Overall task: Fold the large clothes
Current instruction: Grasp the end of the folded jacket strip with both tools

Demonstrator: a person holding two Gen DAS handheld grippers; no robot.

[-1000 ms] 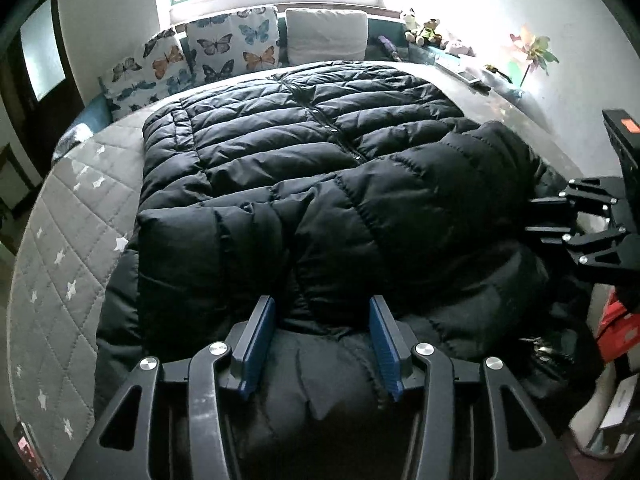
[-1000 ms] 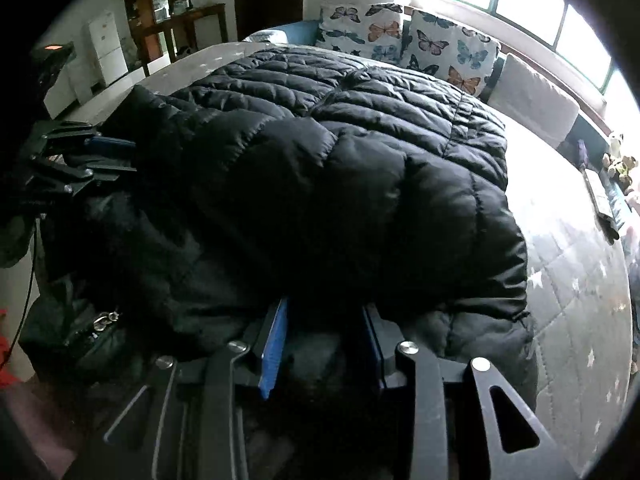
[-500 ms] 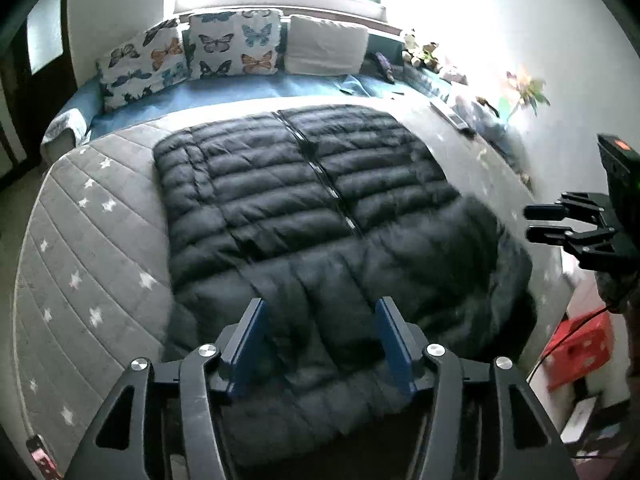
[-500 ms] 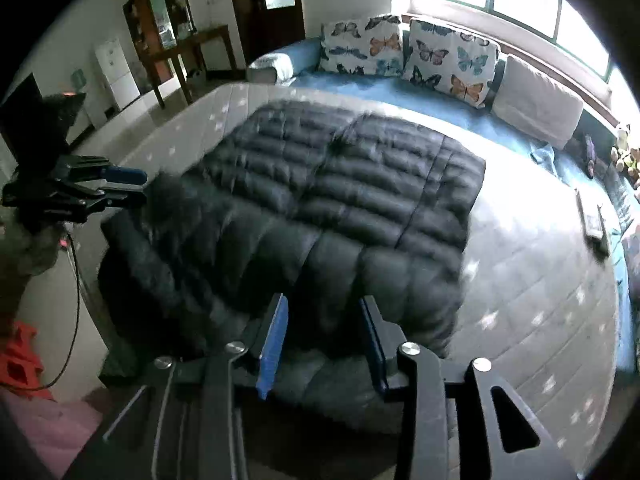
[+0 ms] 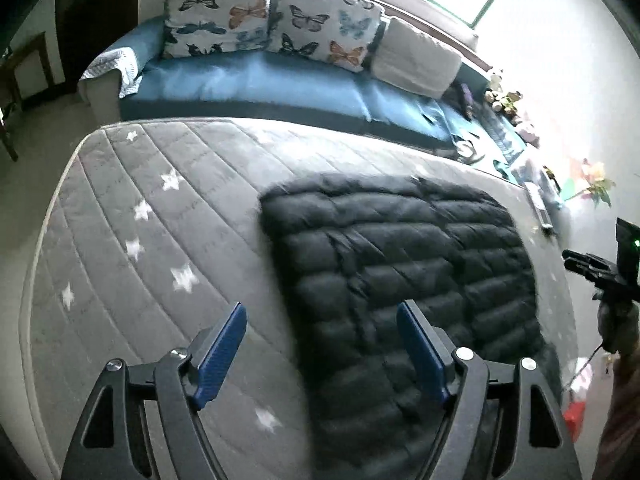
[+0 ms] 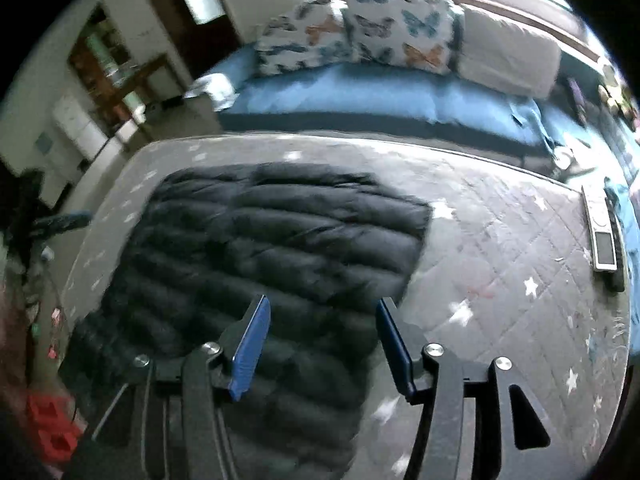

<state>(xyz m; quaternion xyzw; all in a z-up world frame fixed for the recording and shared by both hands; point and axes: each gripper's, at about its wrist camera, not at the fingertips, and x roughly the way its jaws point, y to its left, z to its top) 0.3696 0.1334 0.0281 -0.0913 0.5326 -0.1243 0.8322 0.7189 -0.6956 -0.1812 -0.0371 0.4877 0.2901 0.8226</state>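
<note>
Left wrist view
- Our left gripper [image 5: 322,344]: we see its blue pads spread wide and opening further, with nothing pinched between them.
- Jacket [image 5: 400,272]: we see the black puffy jacket lying flat on the grey mattress [image 5: 152,216], ahead and right of the pads, near the mattress's right side.
- Right gripper [image 5: 588,266]: we catch it at the far right edge, dark and small; from here we cannot tell its jaws.
- Behind: a blue sofa [image 5: 256,80] with butterfly cushions [image 5: 276,20].

Right wrist view
- Our right gripper [image 6: 322,344]: the pads stand apart and are opening, above the jacket's [image 6: 272,240] near edge, gripping nothing.
- Jacket: spread on the left half of the starred mattress [image 6: 500,240].
- Remote [image 6: 602,236]: lying near the mattress's right edge, well apart from the jacket.
</note>
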